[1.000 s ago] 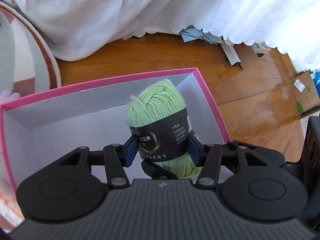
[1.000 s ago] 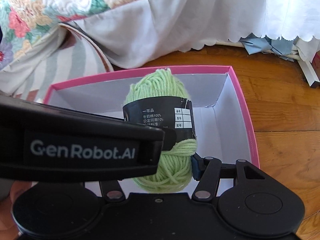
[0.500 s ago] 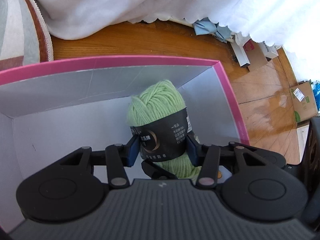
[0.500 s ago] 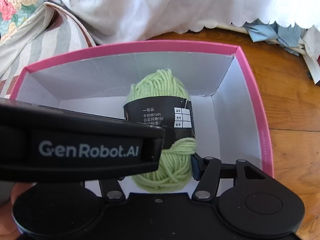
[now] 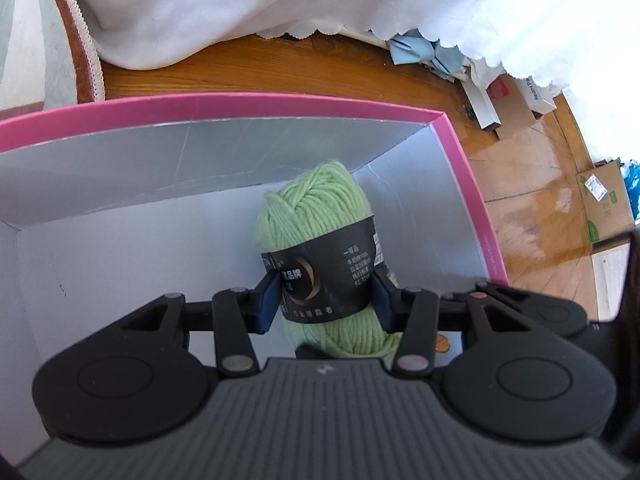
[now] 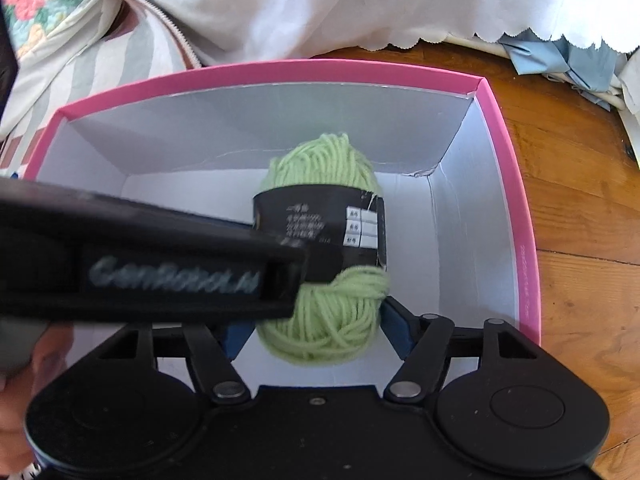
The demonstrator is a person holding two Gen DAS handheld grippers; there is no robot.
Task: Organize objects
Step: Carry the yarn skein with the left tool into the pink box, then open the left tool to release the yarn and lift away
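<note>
Your left hand-held gripper (image 5: 325, 298) clamps the black band of the green yarn ball (image 5: 318, 216) at frame centre — inside the pink box (image 5: 472, 200) on the wooden floor (image 5: 240, 68). Your right hand-held gripper (image 6: 316, 328) is opening — pads just clear of the yarn between them.

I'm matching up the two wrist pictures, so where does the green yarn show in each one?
Left wrist: yarn just right of centre, standing above the hand-held gripper's blue pads.
Right wrist: yarn at centre, its left side partly behind a black bar.
Shared landmark: the pink box around it.
</note>
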